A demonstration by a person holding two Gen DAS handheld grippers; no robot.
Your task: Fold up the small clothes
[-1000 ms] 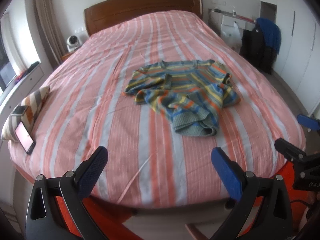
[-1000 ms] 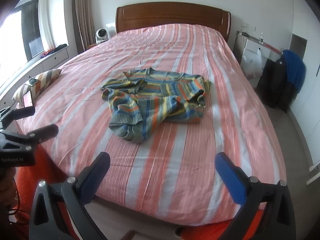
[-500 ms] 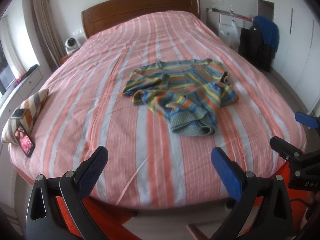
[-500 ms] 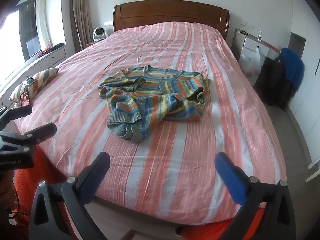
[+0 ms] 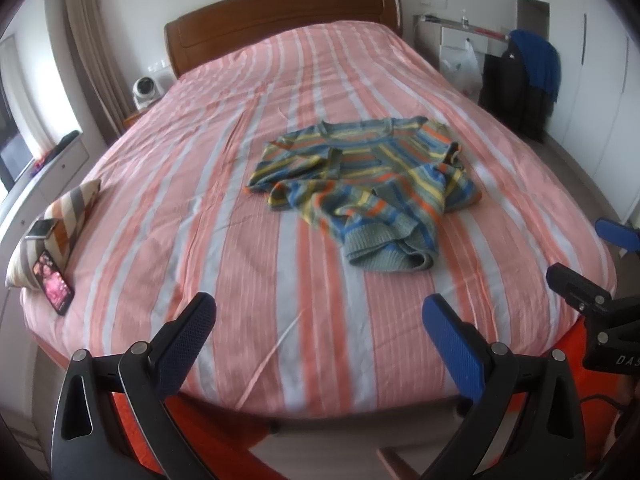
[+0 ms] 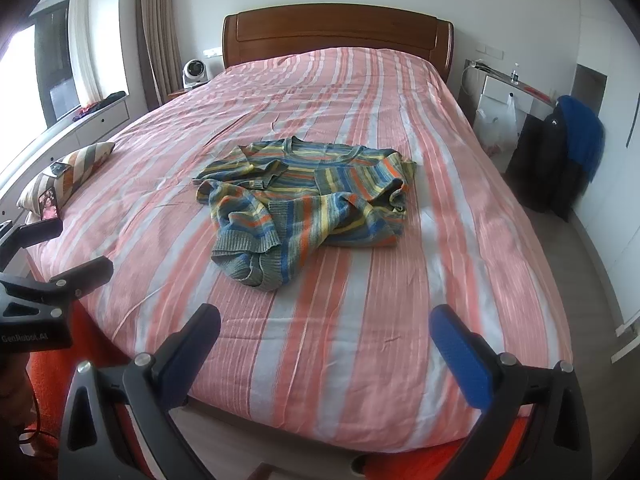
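Near the middle of the bed, toward its foot edge, lies the crumpled striped sweater: soft, floppy knit. My left gripper and right gripper hover spread, empty. I'd pinch the ribbed hem.

One striped sweater, one bed, one pillow, two phones, two claws.
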